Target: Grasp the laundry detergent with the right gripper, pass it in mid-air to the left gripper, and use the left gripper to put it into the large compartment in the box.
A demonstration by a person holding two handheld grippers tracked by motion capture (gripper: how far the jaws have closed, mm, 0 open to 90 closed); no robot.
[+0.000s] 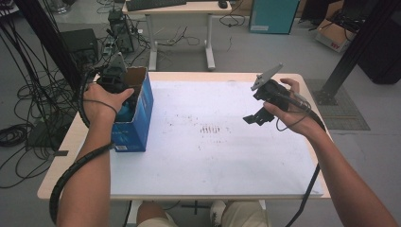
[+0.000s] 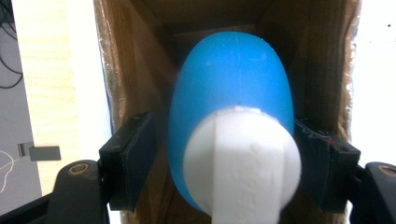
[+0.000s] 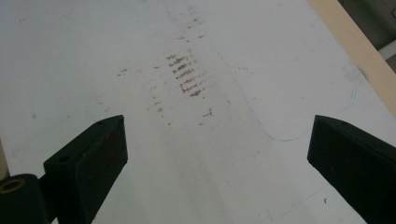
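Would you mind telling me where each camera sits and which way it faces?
High view: above the person's side, facing forward and down on the table; both forearms, left gripper, right gripper.
Left gripper view: rides the left gripper, looking into the box at a blue and white object between its jaws.
Right gripper view: over the white mat, jaws apart.
Shared: high and right gripper views show the mat's smudges.

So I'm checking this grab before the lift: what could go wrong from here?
1. The blue and white object is round and smooth, and the left gripper holds it only at its sides, so it may slip or twist.
2. It fills most of the narrow box, so it could snag the cardboard walls and drag or tip the box.
3. The right gripper hangs open over the table, away from the box, which nothing steadies.
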